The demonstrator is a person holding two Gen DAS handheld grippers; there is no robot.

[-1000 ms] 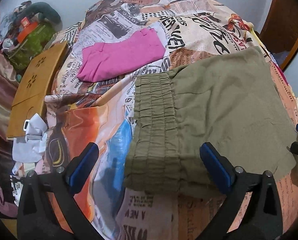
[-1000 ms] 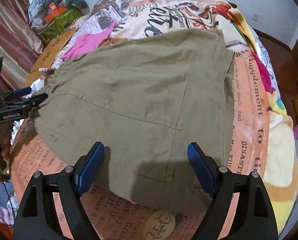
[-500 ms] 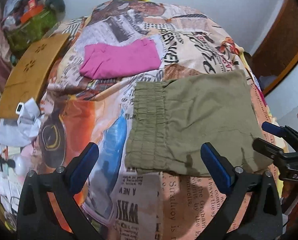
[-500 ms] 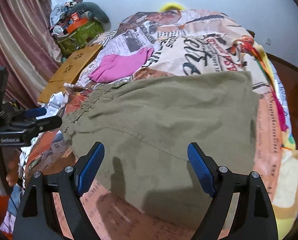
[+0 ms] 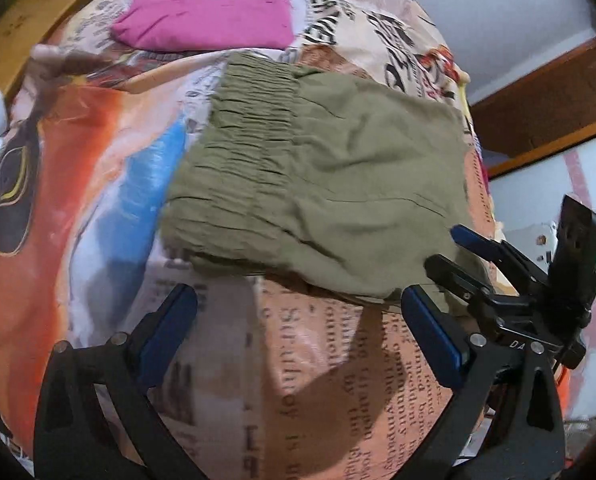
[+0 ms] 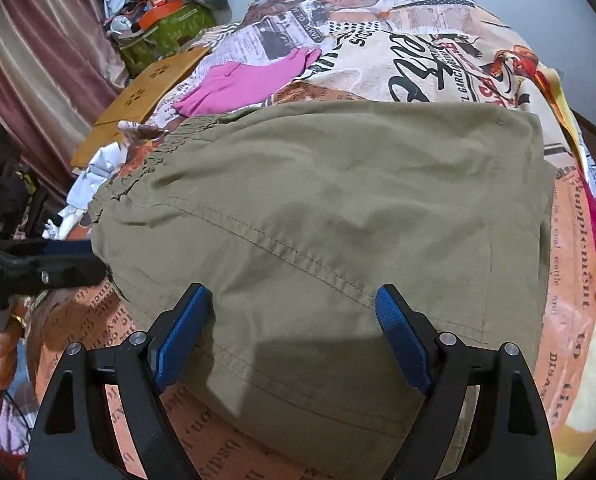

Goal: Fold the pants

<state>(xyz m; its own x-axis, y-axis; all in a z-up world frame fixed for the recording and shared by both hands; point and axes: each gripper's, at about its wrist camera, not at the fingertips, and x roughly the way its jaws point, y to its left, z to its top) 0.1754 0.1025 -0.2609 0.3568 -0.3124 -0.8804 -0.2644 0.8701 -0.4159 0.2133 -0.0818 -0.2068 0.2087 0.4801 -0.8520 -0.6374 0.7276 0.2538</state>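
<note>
Folded olive pants lie flat on the newspaper-print bedspread, their gathered waistband at the left end. My left gripper hovers open over bare bedspread just short of the pants' near edge, nothing between its fingers. In the right wrist view the pants fill the middle. My right gripper stands open above their near hem, its blue pads apart from the cloth. Each gripper shows in the other's view: the right gripper at the pants' right corner, the left gripper by the waistband end.
A folded pink garment lies behind the pants. A wooden board, a white cloth and a green bag with clutter sit at the bed's left side by curtains. A hand shows low left.
The left wrist view has rolled and shifted right, so the pants now sit tilted and the right gripper looms closer. The right gripper has sunk nearer the pants' near hem. Both stay open.
</note>
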